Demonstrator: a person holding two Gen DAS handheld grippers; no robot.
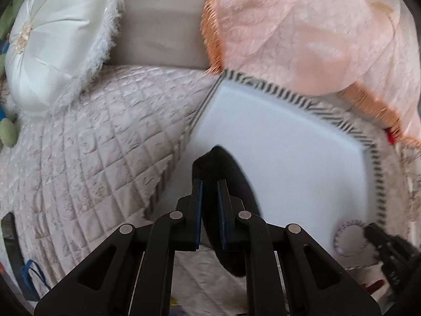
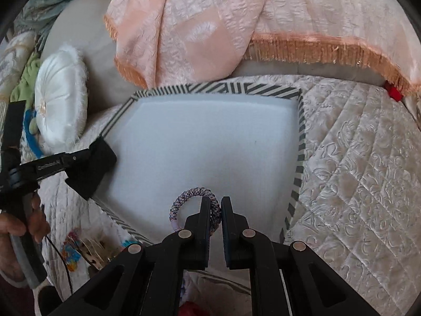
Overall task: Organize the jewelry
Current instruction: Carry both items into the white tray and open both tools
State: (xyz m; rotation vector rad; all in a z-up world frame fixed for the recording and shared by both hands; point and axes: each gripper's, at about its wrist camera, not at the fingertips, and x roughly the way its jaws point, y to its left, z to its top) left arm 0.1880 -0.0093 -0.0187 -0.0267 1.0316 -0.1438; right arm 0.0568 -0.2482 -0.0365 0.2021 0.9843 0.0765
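Note:
A tray with a black-and-white striped rim [image 2: 223, 89] and a pale foam floor lies on a quilted bedspread. My right gripper [image 2: 216, 202] is shut on a purple braided bracelet [image 2: 193, 191], holding it over the tray's near edge. My left gripper [image 1: 209, 184] is shut on a soft black pouch [image 1: 226, 163], which hangs over the tray's left side. From the right wrist view the left gripper [image 2: 89, 152] and its black pouch [image 2: 92, 168] sit at the tray's left rim. In the left wrist view, the bracelet [image 1: 350, 237] and right gripper [image 1: 373, 234] show at lower right, near the tray rim [image 1: 289, 94].
A peach fringed throw [image 2: 210, 26] drapes behind the tray. A white round cushion [image 2: 61, 105] stands at the left. Quilted bedspread [image 2: 355, 171] spreads to the right. A person's hand [image 2: 15, 226] grips the left tool. Small colourful items [image 2: 79, 247] lie by the tray's near left corner.

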